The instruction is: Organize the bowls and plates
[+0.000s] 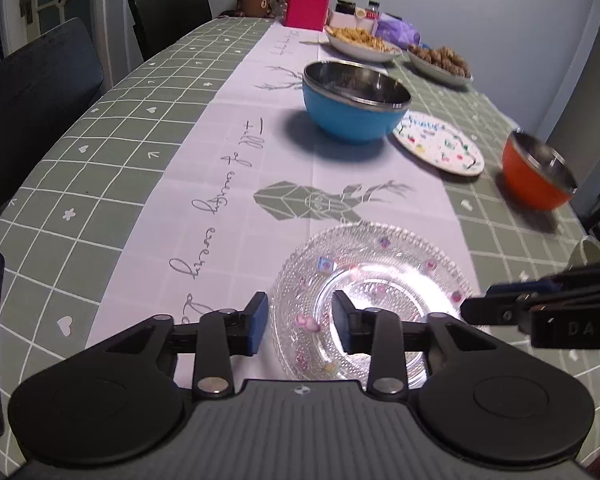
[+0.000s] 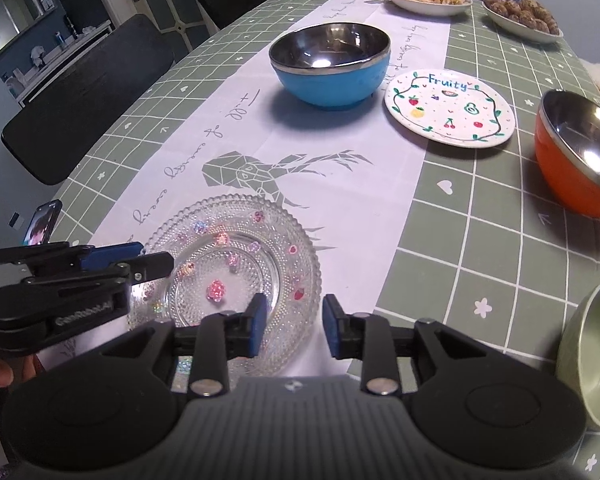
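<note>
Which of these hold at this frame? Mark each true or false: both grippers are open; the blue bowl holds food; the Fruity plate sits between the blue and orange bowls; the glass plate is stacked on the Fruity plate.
1. Both the left gripper and the right gripper are open. True.
2. The blue bowl holds food. False: its steel inside is bare.
3. The Fruity plate lies between the blue bowl and the orange bowl. True.
4. The glass plate is stacked on the Fruity plate. False: it lies apart, directly on the tablecloth.
</note>
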Motion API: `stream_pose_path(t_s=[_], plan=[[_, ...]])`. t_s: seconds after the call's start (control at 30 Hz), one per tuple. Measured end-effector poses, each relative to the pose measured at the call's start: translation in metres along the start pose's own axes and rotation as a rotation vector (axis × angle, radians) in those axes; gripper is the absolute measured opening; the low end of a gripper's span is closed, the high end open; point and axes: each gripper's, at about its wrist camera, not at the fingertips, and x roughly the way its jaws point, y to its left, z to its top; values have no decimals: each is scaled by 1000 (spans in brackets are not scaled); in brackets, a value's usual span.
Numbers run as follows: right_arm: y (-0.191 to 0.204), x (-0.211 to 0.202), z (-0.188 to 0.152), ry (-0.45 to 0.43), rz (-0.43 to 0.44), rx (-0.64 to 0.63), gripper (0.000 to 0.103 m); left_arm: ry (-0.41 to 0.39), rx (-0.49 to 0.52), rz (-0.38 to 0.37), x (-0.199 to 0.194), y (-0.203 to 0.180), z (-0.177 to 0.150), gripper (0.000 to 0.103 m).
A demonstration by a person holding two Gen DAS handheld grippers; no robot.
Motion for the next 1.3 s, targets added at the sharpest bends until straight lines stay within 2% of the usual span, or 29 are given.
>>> stream_pose_path(t_s=[0.1, 0.2, 0.23, 0.33, 0.43, 0.53, 0.67, 0.7, 0.73, 0.83, 1.0, 1.17, 1.3], plan=[[-9, 3, 1, 28, 35, 63, 34, -13, -51, -40, -5, 7, 4, 53], [-17, 8, 1, 64, 75, 140, 37, 7, -73, -42, -2, 11, 5, 58], [-20, 9, 1, 74, 86, 163, 43, 18, -79, -35, 0, 13, 4, 59], [-25, 12, -1, 95, 111, 206, 43, 54, -102, -26, 7, 18, 3, 59], [-28, 16, -4, 122, 133, 240, 42, 89, -146, -71, 12, 23, 1, 59], [-30, 20, -5, 148, 168, 275, 42, 121, -175, -95, 17, 25, -2, 53], [-30, 23, -9, 160, 184, 297, 40, 130, -168, -101, 19, 23, -3, 40], [-30, 24, -9, 165, 190, 303, 32, 130, -167, -103, 19, 22, -3, 39], [-31, 25, -10, 168, 189, 312, 29, 128, -167, -102, 19, 22, -3, 39], [-32, 24, -11, 158, 180, 316, 25, 125, -180, -105, 18, 23, -4, 39], [-30, 25, -8, 125, 164, 303, 25, 114, -223, -112, 21, 29, -1, 39], [-29, 31, 2, 84, 143, 293, 25, 92, -211, -87, 29, 27, 8, 39], [-30, 36, 7, 64, 143, 290, 25, 86, -224, -95, 34, 30, 12, 39]])
